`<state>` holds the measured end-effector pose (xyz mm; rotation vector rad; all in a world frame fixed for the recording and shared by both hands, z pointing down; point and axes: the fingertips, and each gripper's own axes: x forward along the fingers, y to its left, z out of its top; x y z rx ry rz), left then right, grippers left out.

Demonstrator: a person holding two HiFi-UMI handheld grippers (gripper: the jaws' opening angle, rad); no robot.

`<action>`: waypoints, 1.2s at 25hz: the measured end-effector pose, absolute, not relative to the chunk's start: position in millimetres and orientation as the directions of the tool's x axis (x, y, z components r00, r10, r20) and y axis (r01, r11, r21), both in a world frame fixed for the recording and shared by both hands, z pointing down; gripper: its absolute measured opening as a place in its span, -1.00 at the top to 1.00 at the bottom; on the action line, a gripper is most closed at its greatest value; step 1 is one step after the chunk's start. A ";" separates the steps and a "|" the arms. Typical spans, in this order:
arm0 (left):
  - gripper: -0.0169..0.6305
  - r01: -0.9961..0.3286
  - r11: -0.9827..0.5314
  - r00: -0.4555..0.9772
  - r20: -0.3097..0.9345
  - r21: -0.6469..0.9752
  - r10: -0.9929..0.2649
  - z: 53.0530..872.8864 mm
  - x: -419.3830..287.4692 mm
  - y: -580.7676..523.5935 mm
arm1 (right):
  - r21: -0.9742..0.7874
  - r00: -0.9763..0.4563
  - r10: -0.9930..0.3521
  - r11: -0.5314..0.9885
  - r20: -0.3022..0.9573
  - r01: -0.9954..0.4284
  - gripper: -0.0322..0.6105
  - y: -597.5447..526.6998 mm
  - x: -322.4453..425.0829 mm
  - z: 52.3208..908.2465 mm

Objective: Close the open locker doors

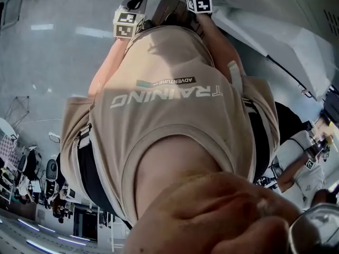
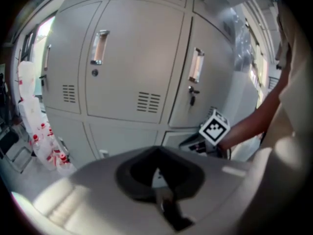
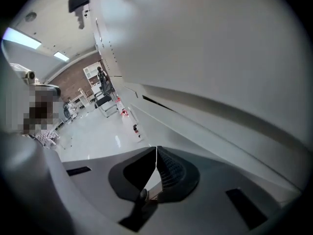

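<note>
In the left gripper view a bank of grey lockers (image 2: 132,67) fills the wall, its upper doors lying flush with their handles (image 2: 99,47) showing. The left gripper (image 2: 157,169) points at them from a short way off, jaws shut on nothing. The right gripper's marker cube (image 2: 214,127) shows low against a lower locker (image 2: 178,138). In the right gripper view the right gripper (image 3: 156,155) is shut and empty, close beside a large grey locker panel (image 3: 210,53). In the head view both marker cubes (image 1: 128,23) (image 1: 198,4) peek past the person's beige shirt (image 1: 169,115); the jaws are hidden there.
Red-and-white bottles (image 2: 46,141) stand on the floor left of the lockers. The right gripper view shows a shiny floor (image 3: 98,131) running to chairs and desks far off. Another person (image 1: 304,163) with a marker cube stands at the head view's right.
</note>
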<state>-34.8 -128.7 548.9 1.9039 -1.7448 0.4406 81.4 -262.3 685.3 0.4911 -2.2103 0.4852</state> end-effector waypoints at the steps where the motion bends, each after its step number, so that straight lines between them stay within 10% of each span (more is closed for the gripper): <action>1: 0.96 -0.989 -0.029 0.108 0.560 0.148 -0.822 549.3 -37.8 -131.2 | -0.185 -0.606 -0.183 0.850 0.774 -0.493 0.85 -268.0 77.4 686.1; 16: 0.96 -0.988 0.029 0.060 0.552 0.150 -0.832 545.5 -26.1 -127.7 | -0.203 -0.625 -0.191 0.840 0.757 -0.502 0.86 -279.6 102.5 680.2; 30: 0.96 -0.960 -0.263 0.276 0.476 0.094 -0.835 524.2 2.3 -116.9 | -0.239 -0.734 -0.305 0.811 0.606 -0.535 0.86 -187.3 110.7 582.0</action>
